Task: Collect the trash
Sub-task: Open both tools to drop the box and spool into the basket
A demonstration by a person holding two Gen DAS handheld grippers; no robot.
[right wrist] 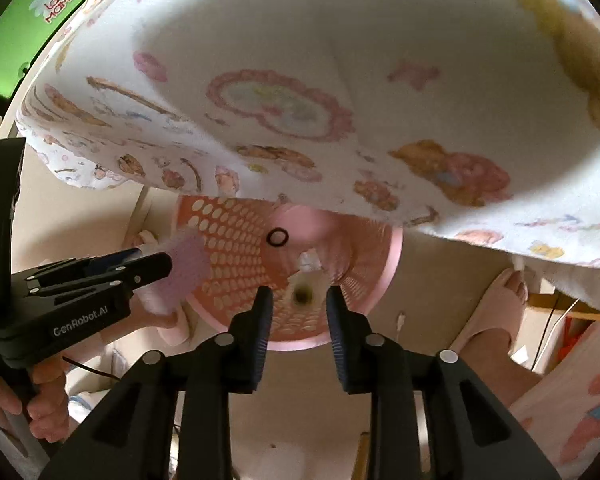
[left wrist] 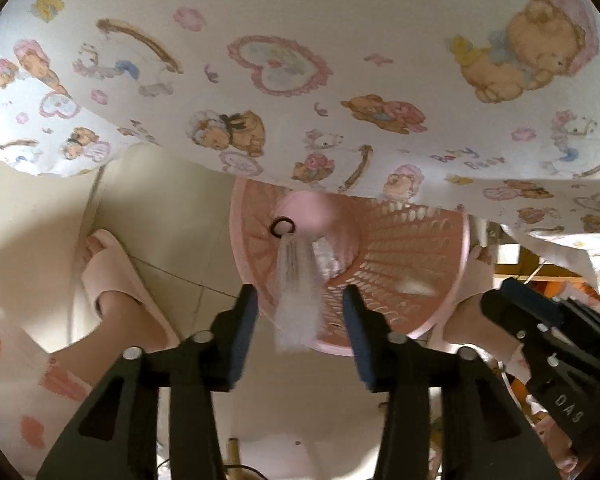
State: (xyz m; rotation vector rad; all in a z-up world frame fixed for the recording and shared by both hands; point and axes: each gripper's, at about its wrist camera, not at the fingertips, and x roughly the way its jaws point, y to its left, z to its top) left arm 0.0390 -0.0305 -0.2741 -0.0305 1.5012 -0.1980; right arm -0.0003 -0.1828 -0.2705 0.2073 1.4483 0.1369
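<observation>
Pink basket (left wrist: pixel 400 248) on tiled floor (left wrist: pixel 172 216)

Both cameras are looking steeply down toward the floor, each riding just behind its own two fingers. The left wrist view is facing the pink basket (left wrist: pixel 400 248) from close above, catching the right gripper (left wrist: pixel 500 300) at its right edge. The right wrist view is facing the same basket (right wrist: pixel 228 236) from the other side, with the left gripper (right wrist: pixel 164 262) coming in at its left. The two are sharing the basket and the printed cloth (left wrist: pixel 300 60) overhanging it
</observation>
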